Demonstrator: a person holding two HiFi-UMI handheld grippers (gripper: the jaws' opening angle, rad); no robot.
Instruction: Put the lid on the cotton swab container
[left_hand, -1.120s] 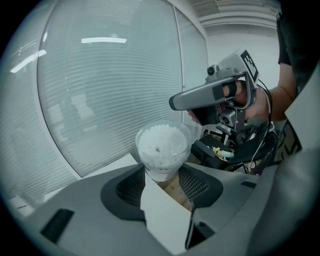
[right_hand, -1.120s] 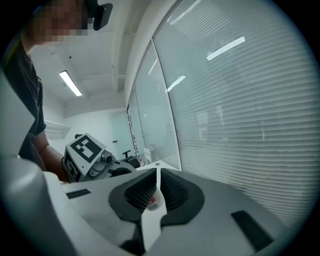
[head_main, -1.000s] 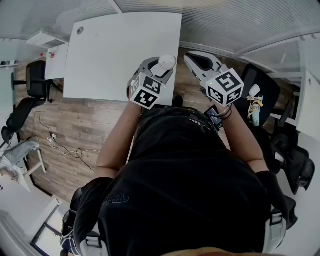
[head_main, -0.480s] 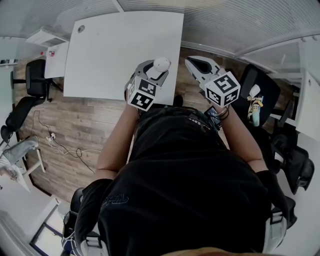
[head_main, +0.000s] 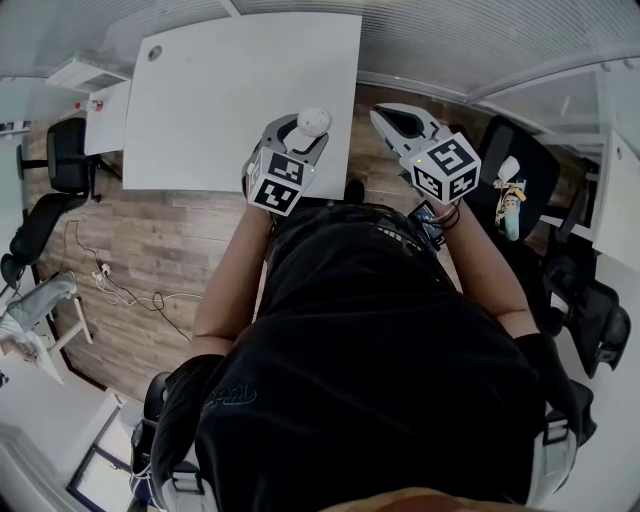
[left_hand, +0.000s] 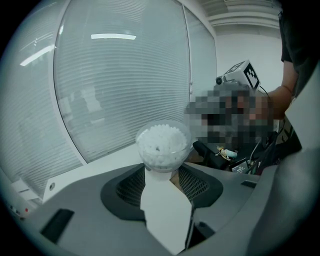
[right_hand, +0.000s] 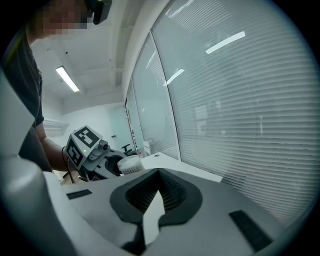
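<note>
The cotton swab container (head_main: 313, 120) is a clear round tub packed with white swabs, its top uncovered. My left gripper (head_main: 303, 132) is shut on it and holds it upright above the near edge of the white table (head_main: 220, 100). In the left gripper view the tub (left_hand: 162, 145) stands between the jaws of the left gripper (left_hand: 163, 172). My right gripper (head_main: 397, 120) hovers to its right, over the wooden floor, jaws shut with nothing showing between them. From the right gripper (right_hand: 159, 192) I see the left gripper (right_hand: 92, 150) and the tub (right_hand: 131, 163) at the left.
Glass walls with blinds run behind the table. Black office chairs (head_main: 50, 195) stand at the left and a dark chair (head_main: 540, 180) at the right, with a small bottle (head_main: 511, 215) beside it. Cables (head_main: 130, 295) lie on the wooden floor.
The left gripper with the tub has drifted a little to the left over the table edge. The right gripper has barely shifted.
</note>
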